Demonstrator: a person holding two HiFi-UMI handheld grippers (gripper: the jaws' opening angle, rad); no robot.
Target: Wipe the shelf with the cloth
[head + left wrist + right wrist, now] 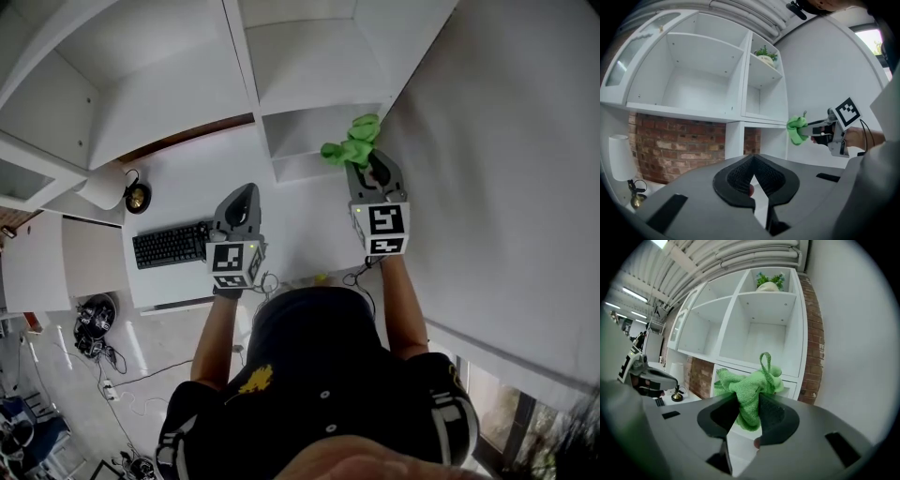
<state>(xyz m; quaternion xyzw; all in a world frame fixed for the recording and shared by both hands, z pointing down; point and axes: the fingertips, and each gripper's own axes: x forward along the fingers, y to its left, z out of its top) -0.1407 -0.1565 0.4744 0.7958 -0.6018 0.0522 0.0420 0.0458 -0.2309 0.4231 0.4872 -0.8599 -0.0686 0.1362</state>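
On the white desk (183, 173) a black keyboard (171, 245) lies just left of your left gripper (246, 191), whose jaws are closed together with nothing between them. Further right, the white shelf (302, 131) stands by the wall. Your right gripper (367, 164) is clamped on the bunched green cloth (353, 143), holding it at the shelf's low right compartment; whether cloth touches shelf cannot be told.

A shelf unit (246, 56) stands at the back of a desk (187, 178). On the desk's left lies a keyboard (171, 245), with a lamp (105, 186) behind it. A potted plant (768, 283) sits in the top right compartment. A cloth (354, 142), pinched in the right gripper (364, 164), hangs before the lower right compartment.
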